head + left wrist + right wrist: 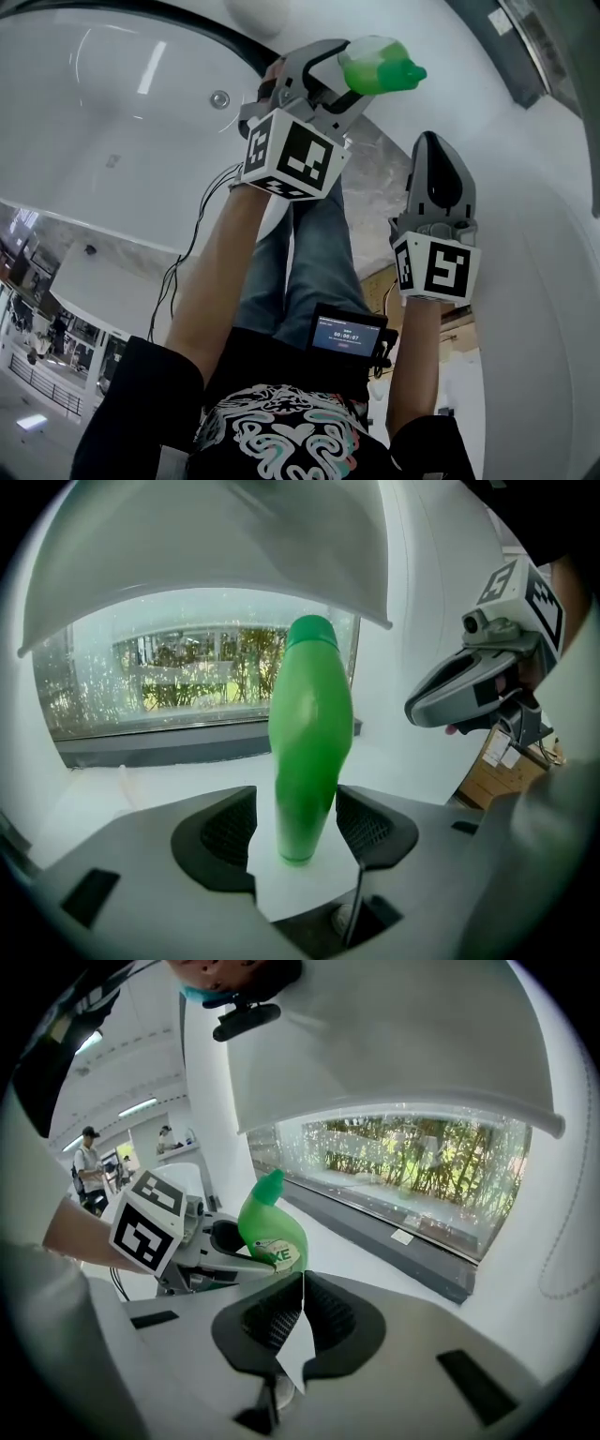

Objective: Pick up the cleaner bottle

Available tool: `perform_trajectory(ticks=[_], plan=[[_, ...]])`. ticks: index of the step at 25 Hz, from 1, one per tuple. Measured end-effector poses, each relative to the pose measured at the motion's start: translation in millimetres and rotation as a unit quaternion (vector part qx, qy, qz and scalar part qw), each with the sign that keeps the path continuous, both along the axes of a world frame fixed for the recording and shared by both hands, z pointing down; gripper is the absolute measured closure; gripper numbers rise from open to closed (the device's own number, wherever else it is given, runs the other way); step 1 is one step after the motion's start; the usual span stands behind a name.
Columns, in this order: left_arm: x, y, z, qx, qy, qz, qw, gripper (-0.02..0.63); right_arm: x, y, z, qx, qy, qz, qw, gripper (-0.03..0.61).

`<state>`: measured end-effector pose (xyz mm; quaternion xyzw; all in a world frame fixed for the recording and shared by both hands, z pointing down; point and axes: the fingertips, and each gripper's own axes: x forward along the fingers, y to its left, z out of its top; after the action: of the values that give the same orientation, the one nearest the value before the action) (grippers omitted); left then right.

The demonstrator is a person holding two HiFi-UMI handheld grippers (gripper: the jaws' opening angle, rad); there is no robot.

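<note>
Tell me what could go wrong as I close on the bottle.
The bottle stands tall on a narrow base, off-centre in the open left claw; the nearer pad could tip it on the white ledge. The pads sit low on its tapered body, so it may swing or slip when lifted. The shut right claw hangs nearby and could bump it.

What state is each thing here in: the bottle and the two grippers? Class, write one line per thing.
green cleaner bottle: upright on the white ledge, capped, not gripped.
left gripper: open, with its jaws on either side of the bottle.
right gripper: shut, nothing between its jaws.
</note>
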<state>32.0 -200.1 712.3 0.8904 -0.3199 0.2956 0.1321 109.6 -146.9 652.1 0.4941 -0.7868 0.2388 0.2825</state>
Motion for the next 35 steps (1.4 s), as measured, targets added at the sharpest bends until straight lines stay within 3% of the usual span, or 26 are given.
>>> perform_trajectory(ticks=[6,14,27,29,35], plan=[[2,-4,21,-0.011,-0.018,0.017,0.9996,0.357,-9,-3,8,-0.002,0.009,-0.015,1.0,0.551],[20,-15,31,-0.015,-0.011,0.028,0.9994,0.356,-2,-1,14,-0.017,-0.009,0.005,1.0,0.551],[31,-19,37,0.001,-0.022,0.05,0.9985,0.357,4,1,15,-0.02,-0.013,0.016,1.0,0.551],[30,-20,37,0.009,-0.031,0.045,0.9985,0.392,5,0,11,-0.018,-0.022,0.022,0.999,0.551],[29,-21,38,0.01,-0.033,0.043,0.9985,0.399,7,-2,9,-0.017,-0.025,0.029,0.999,0.551]])
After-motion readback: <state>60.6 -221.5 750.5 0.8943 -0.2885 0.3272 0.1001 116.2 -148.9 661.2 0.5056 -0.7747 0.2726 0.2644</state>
